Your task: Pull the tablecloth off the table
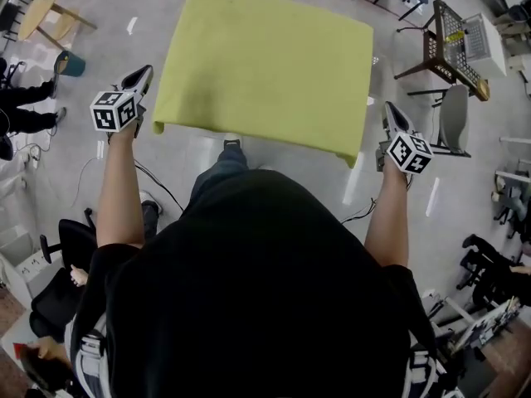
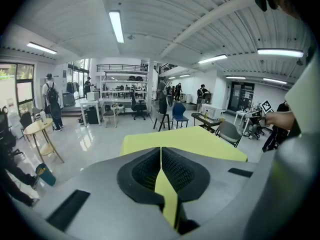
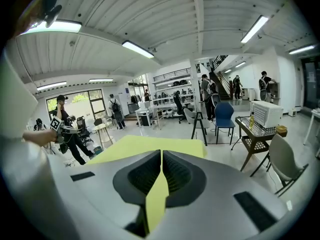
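A yellow-green tablecloth (image 1: 265,65) lies flat over a square table, its front hem hanging toward me. My left gripper (image 1: 146,73) hovers just off the cloth's front left corner, apart from its edge. My right gripper (image 1: 388,110) is beside the front right corner, also apart from it. In the left gripper view the jaws (image 2: 161,156) are pressed together, with the tablecloth (image 2: 185,139) ahead. The right gripper (image 3: 161,159) is likewise shut, facing the tablecloth (image 3: 145,144). Each slit below the pads shows a thin yellow sliver of the cloth's colour. No cloth rises to either gripper.
A metal cart (image 1: 452,40) with a white box and a grey chair (image 1: 452,118) stand right of the table. A black office chair (image 1: 62,264) is at my left. A round wooden table (image 1: 41,7) and a person's legs (image 1: 21,106) are further left. Cables lie on the floor.
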A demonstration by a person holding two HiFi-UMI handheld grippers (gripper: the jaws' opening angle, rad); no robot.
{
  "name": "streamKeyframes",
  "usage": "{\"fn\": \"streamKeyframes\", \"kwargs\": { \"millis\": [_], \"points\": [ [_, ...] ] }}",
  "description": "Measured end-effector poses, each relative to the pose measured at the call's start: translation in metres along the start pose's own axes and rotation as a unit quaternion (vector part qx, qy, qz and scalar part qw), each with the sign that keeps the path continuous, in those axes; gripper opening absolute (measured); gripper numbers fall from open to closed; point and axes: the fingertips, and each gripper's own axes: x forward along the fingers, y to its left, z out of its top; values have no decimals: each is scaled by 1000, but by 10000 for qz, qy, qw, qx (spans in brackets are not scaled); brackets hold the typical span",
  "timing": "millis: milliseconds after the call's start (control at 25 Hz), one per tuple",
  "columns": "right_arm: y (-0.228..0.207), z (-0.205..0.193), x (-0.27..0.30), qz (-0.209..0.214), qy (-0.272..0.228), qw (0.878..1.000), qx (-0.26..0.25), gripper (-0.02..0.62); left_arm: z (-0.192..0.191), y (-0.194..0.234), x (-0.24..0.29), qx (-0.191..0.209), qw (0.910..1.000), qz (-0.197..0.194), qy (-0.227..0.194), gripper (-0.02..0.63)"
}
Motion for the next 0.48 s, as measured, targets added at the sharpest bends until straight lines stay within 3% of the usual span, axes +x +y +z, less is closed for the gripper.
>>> {"fn": "streamKeyframes", "kwargs": {
  "millis": [320,480],
  "points": [
    [-30,-57,42,-176,833,9964,-25,41,-44,45,38,1,9987,-67,506,32],
    [-40,-94,48,-229,1327,9909,-9,61,-79,63,43,-53,9960,-117,885,68]
  ]
}}
